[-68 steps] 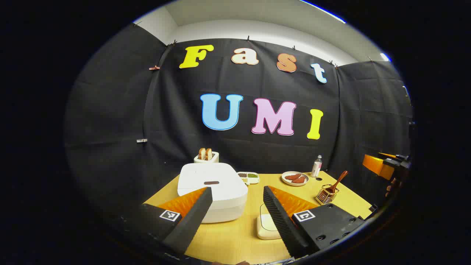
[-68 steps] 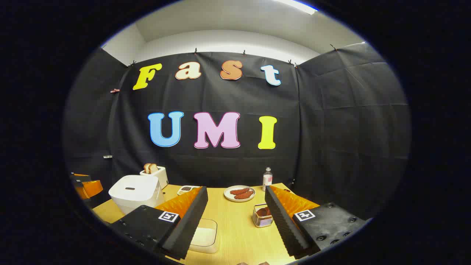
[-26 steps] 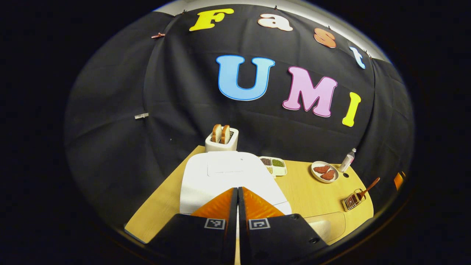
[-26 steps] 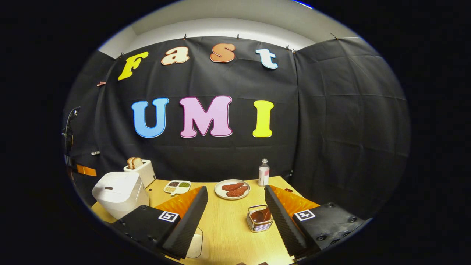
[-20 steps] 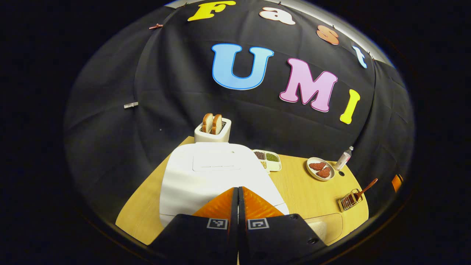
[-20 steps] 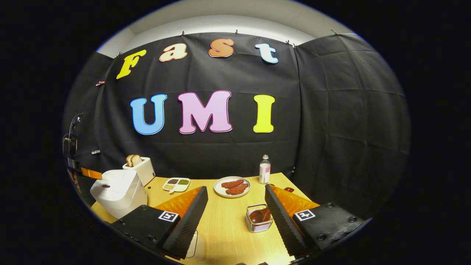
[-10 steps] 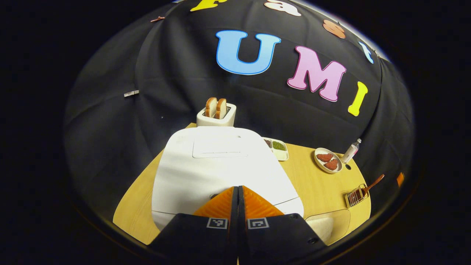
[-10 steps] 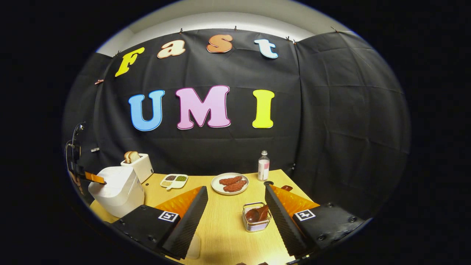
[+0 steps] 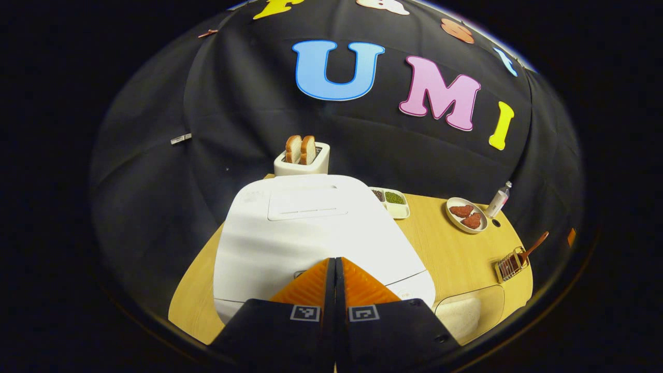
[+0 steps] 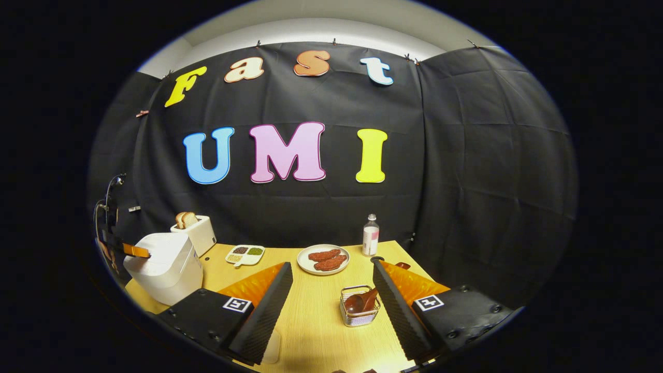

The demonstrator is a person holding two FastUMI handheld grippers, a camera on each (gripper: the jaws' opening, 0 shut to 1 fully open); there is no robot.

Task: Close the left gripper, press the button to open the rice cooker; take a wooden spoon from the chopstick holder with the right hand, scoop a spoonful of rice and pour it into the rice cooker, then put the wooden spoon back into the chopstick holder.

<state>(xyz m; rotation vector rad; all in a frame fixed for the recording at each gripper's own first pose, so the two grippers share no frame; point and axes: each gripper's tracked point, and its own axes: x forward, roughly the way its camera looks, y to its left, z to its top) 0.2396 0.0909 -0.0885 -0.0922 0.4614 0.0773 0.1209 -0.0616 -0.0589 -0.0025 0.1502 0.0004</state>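
- White square plastic rice cooker (image 9: pixel 311 228) sits at the table's left; lid down.
- Left gripper (image 9: pixel 334 267): fingers pressed together, empty, tips at the cooker's front edge. Advise a straight, centred push on the button.
- Right gripper (image 10: pixel 331 290): fingers spread, empty, near the wire chopstick holder (image 10: pixel 359 311) containing the brown wooden spoon (image 10: pixel 362 300).

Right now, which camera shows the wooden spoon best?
The right gripper view: the wooden spoon sits close, in the chopstick holder just ahead of the open right claw. The left gripper view shows it small and far off.
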